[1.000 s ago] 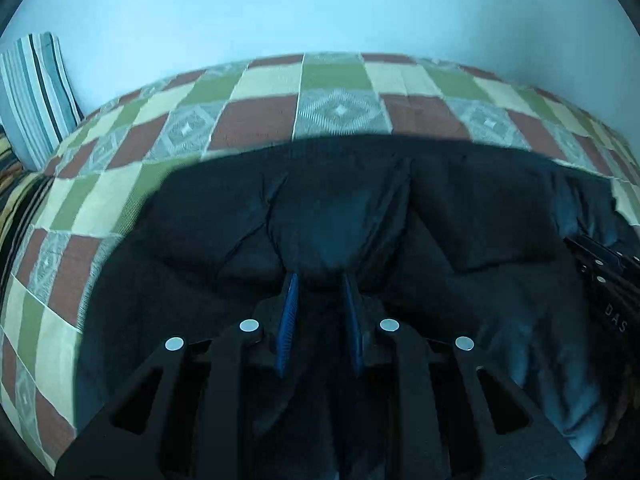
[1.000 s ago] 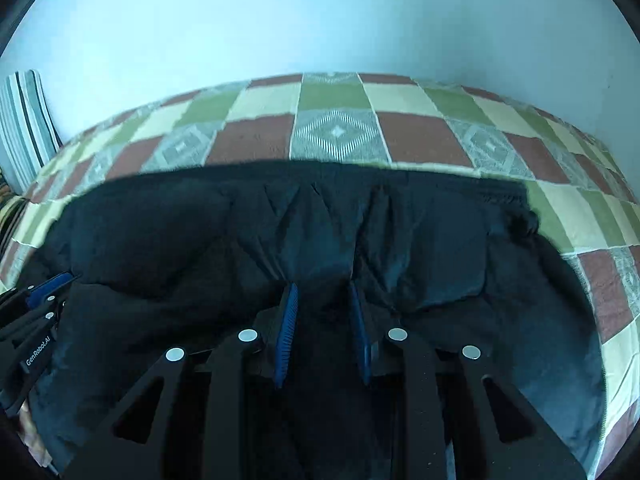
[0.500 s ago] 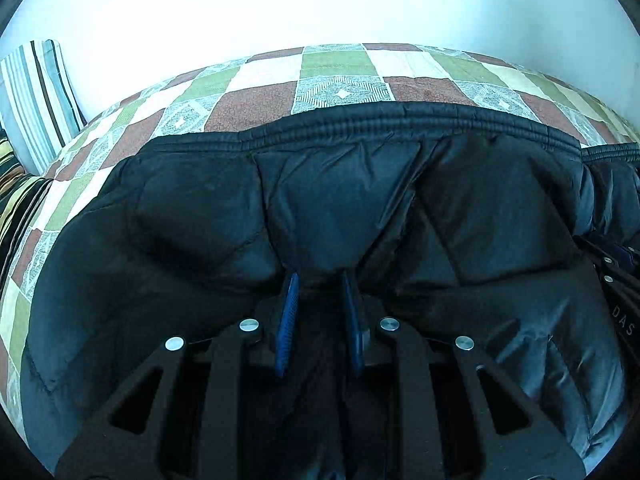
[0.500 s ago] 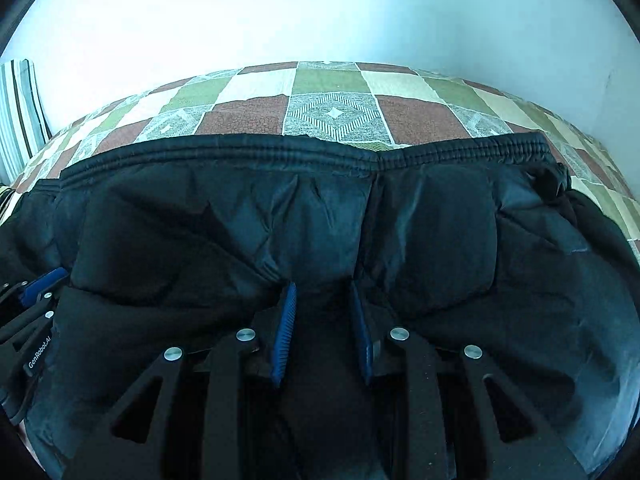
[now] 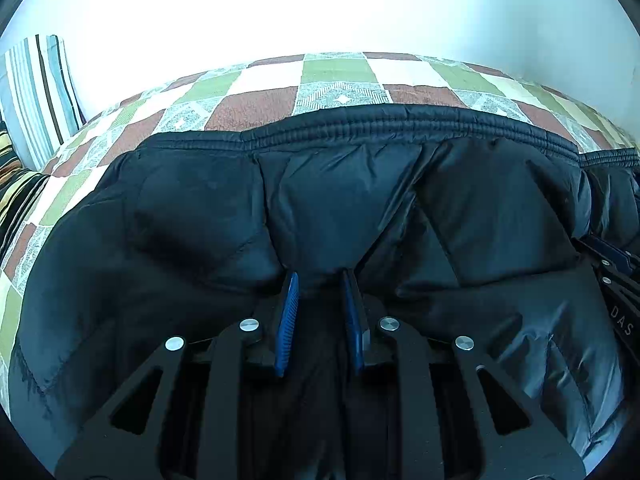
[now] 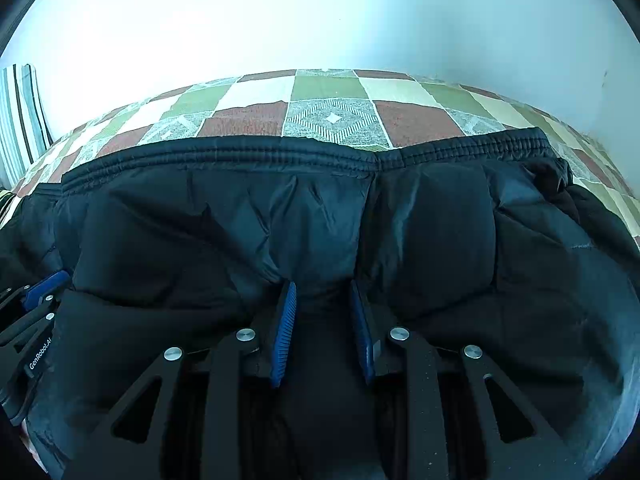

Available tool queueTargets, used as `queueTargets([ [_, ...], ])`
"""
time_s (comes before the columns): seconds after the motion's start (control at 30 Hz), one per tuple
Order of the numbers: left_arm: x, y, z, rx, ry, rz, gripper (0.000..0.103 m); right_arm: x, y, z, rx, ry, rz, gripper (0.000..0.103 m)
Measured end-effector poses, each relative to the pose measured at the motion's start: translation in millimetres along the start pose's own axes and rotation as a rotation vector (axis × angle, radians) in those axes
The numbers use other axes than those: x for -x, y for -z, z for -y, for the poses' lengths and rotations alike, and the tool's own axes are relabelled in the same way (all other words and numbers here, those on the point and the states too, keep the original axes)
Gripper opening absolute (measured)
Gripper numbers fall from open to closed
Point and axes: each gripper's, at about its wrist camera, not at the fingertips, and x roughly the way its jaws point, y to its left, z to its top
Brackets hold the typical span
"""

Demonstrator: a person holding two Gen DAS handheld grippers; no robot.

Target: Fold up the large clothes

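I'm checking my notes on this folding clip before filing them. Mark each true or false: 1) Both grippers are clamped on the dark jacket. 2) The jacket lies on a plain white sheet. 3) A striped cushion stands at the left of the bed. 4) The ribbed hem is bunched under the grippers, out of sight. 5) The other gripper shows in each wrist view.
1) True: the left gripper and the right gripper each pinch a fold of the black jacket.
2) False: it lies on a checked bedspread of green, brown and cream squares.
3) True: the striped cushion stands there.
4) False: the ribbed hem stretches along the jacket's far edge, in plain view.
5) True.
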Motion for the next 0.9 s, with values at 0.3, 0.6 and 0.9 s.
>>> queueTargets([
  [0.3,20.1,-10.5,-8.2,0.016,0.013,-0.018,0.052,14.1,-11.9,2.7,-0.002,-0.009,-0.021,0.038],
  [0.6,82.4,-4.5,-48.6,0.042,-0.04,0.038,0.077,79.8,-8.4,33.6,-0.041,-0.06,0.013,0.067],
  [0.9,122.6,61.4,-126.2,0.237,0.014,-0.031,0.08,131.2,28.8,114.8,-0.132,-0.002,0.003,0.075],
])
